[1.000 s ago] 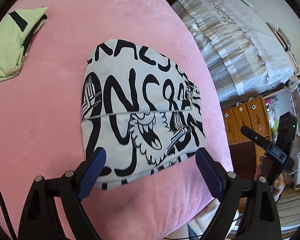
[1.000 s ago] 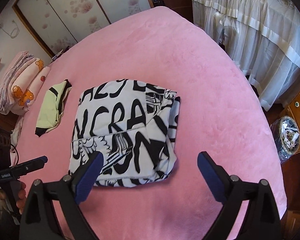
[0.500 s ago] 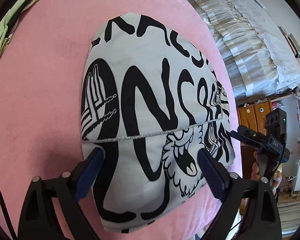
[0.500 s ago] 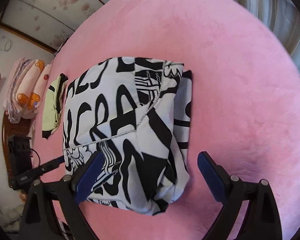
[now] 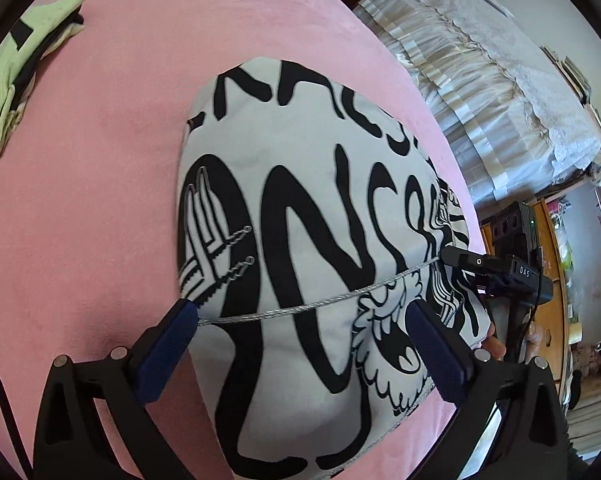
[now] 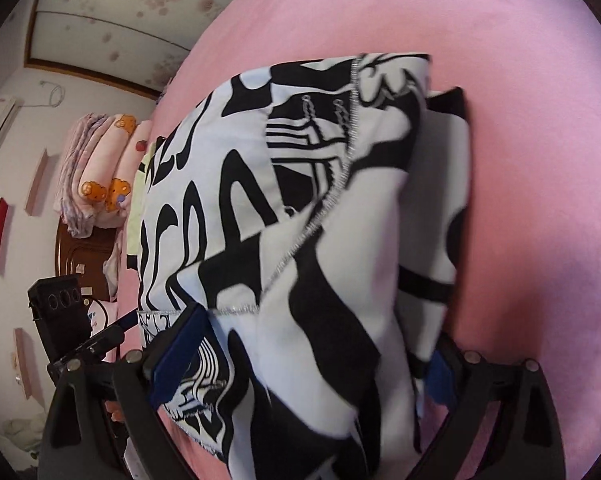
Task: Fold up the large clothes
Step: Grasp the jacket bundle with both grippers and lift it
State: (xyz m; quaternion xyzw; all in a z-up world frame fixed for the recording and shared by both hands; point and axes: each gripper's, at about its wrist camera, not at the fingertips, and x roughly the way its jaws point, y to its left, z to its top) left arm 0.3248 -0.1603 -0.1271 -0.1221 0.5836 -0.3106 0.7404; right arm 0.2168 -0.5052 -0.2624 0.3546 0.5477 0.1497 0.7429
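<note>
One pink plush bed [image 5: 100,208] carries everything. The folded white garment with bold black lettering [image 5: 300,216] lies near its middle, and a folded pale-green garment [image 5: 16,80] sits well apart by the far edge. The left gripper [image 5: 300,344], whose jaws have just been opening, stands wide astride the garment's near edge. The right gripper [image 6: 304,364] is wide too, cloth between its blue pads.

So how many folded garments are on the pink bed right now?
2. A black-and-white printed one lies mid-bed, right in front of both sets of fingers. A light green one sits at the far left edge. Others may lie outside the views.
</note>
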